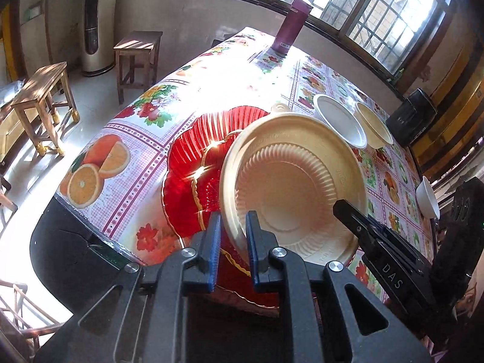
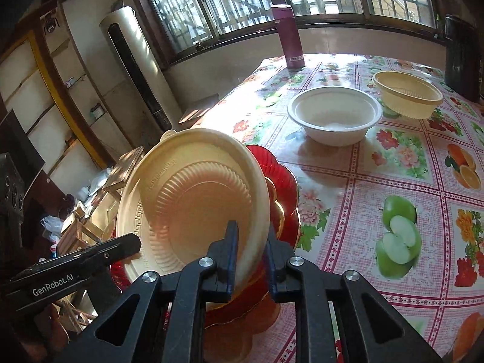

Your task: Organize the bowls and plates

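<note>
Sunlight is pouring through barred windows (image 2: 272,3) onto the surface (image 2: 357,181), which is wearing a glossy cloth printed with fruit and flowers. A purple flask (image 2: 289,36) is standing upright at the far edge; a tall floor-standing air unit (image 2: 136,69) and wooden stools (image 1: 45,103) are sitting beyond the surface's left side.

Both pairs of fingers are pinching the same cream plate (image 1: 296,187), which is tilting steeply over a red scalloped plate (image 1: 193,163). The left gripper (image 1: 231,227) is closing its blue-padded fingers (image 1: 252,230) narrowly on the plate's near rim, one pad on each face. The right gripper (image 2: 251,242) is gripping the rim on the opposite side likewise, its fingers (image 2: 231,242) nearly together around the thin edge.

The red plate is lying near the surface's left edge and near corner. To the right, a white bowl (image 2: 334,118) and a yellow bowl (image 2: 407,93) are sitting just beside each other, well apart from the plates, with bare cloth stretching between. Another white bowl (image 1: 427,196) is sitting at the right edge in the left wrist view.
</note>
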Demonstrator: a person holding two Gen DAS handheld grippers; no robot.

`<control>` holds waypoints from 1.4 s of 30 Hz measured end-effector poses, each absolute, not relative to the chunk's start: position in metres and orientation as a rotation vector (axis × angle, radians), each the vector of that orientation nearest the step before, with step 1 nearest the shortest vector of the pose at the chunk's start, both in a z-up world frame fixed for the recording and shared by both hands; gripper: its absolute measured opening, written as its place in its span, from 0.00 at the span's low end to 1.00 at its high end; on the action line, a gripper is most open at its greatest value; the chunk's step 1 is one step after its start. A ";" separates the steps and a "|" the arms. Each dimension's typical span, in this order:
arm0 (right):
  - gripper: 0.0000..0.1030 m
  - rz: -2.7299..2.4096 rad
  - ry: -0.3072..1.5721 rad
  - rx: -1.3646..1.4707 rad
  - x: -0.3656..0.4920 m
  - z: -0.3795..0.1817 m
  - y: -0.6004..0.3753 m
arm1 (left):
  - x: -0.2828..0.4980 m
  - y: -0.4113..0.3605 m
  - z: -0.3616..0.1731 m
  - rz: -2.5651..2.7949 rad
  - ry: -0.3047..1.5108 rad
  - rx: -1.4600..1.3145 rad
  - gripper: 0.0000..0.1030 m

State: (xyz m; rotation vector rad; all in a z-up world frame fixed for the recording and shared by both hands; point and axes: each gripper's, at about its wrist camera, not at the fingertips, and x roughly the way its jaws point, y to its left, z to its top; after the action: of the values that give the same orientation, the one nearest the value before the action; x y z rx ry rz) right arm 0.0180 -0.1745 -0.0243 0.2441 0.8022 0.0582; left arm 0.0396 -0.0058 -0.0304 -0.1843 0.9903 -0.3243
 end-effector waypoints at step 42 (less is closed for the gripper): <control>1.00 -0.109 0.503 0.669 -0.076 -0.016 -0.447 | 0.002 -0.181 0.008 -0.692 0.923 0.028 1.00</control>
State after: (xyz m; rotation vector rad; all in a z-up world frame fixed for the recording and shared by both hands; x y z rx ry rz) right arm -0.0760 -0.4466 -0.0163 0.6687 0.5030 -0.1092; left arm 0.0019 -0.1809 0.0083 0.0275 0.9227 -0.6919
